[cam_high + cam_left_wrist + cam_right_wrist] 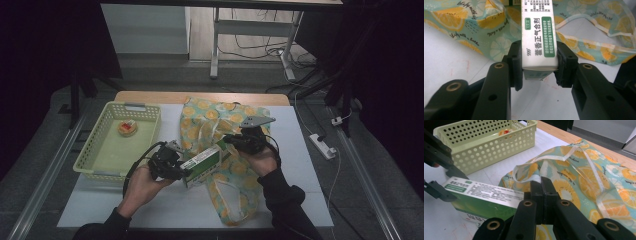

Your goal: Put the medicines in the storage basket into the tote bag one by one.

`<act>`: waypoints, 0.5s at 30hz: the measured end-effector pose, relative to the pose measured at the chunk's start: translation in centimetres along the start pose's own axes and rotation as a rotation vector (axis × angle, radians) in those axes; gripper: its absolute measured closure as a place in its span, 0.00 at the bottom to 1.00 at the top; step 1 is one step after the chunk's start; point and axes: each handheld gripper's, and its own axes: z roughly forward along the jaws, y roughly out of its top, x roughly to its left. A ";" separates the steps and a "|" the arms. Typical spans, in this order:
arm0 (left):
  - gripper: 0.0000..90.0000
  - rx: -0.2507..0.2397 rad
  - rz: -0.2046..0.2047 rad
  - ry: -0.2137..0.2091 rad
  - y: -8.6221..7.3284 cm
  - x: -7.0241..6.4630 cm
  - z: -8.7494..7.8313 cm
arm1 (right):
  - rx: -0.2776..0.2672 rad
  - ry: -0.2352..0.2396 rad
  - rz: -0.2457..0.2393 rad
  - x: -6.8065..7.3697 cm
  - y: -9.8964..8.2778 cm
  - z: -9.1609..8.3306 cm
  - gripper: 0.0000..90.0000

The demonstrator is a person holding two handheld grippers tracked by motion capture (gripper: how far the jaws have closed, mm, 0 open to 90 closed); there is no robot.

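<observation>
My left gripper (181,168) (539,66) is shut on the near end of a white and green medicine box (201,163) (537,37) (481,195). The box points toward the mouth of a lemon-print cloth bag (220,145) (474,22) (584,175) lying flat on the table. My right gripper (231,139) (541,182) is shut on the bag's white-trimmed rim (529,178) and holds it up a little. The box's far end lies at the bag's opening, just beside the right jaws. The left gripper's jaws (441,182) also show at the left of the right gripper view.
A pale green perforated basket (100,150) (506,142) stands at the left of the white table top (150,200), with a small red and yellow item (127,128) inside. A wooden edge runs along the far side. Cables and a power strip (322,146) lie on the floor right.
</observation>
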 end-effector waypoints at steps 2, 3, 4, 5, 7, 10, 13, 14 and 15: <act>0.69 0.001 -0.003 0.006 0.3 0.1 0.3 | -0.001 0.001 0.000 0.1 0.0 0.1 0.99; 0.69 0.001 -0.004 0.008 0.4 0.1 0.4 | 0.000 0.002 -0.001 0.1 0.0 0.1 0.99; 0.69 0.000 -0.006 0.008 0.6 0.1 0.5 | 0.001 0.002 0.000 0.1 0.0 0.1 0.99; 0.69 0.000 -0.007 0.009 0.7 0.2 0.6 | 0.001 0.003 -0.001 0.1 0.0 0.1 0.99; 0.69 -0.002 -0.008 0.012 1.1 0.2 0.9 | 0.003 0.003 -0.003 0.2 0.0 0.1 0.99; 0.69 -0.003 -0.009 0.016 1.7 0.1 1.2 | 0.004 0.005 -0.002 0.2 0.0 0.2 0.99; 0.69 -0.006 -0.012 0.017 2.1 0.1 1.6 | 0.004 0.007 -0.001 0.2 0.0 0.2 0.99; 0.69 -0.008 -0.013 0.019 2.2 0.1 1.7 | 0.004 0.008 -0.002 0.2 0.0 0.2 0.99; 0.69 -0.009 -0.013 0.020 2.4 0.1 1.7 | 0.004 0.008 -0.002 0.2 0.0 0.2 0.99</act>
